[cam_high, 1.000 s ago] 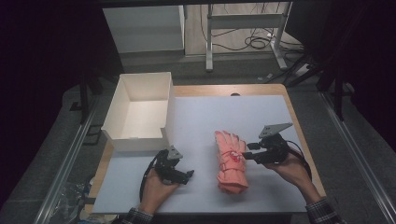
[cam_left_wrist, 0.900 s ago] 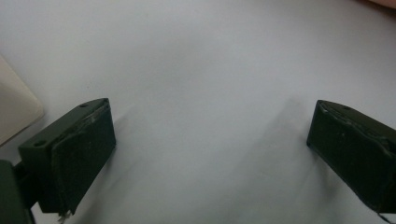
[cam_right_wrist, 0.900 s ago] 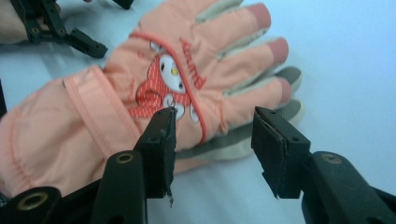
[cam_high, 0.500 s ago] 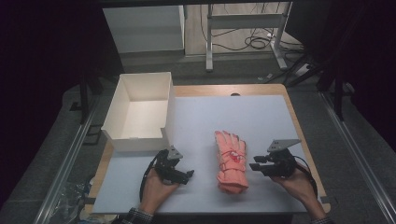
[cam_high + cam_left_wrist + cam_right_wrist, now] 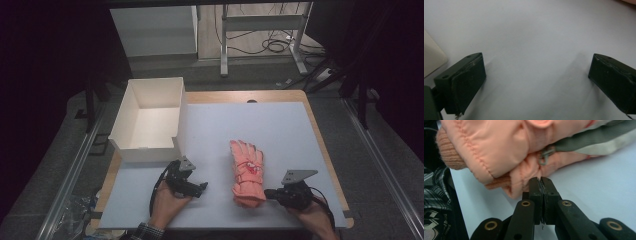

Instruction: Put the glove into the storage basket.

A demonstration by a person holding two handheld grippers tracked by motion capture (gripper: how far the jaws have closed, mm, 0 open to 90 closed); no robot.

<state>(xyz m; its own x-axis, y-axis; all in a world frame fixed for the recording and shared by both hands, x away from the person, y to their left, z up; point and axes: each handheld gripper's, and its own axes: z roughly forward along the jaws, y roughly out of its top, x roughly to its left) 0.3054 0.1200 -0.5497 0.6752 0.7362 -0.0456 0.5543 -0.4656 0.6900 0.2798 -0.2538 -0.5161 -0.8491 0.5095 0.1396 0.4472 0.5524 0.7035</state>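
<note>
Glove (image 5: 499, 152) just beyond closed jaws

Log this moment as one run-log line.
left gripper: open, over bare mat | right gripper: just closed, empty, at glove cuff | box: empty

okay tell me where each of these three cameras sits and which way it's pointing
High view: above the person's side, facing forward and down on the table; both hands, left gripper, right gripper.
Left gripper view: along its open jaws at bare table.
Right gripper view: along its shut jaws at the pink glove.
Shared: glove, high and right views.
</note>
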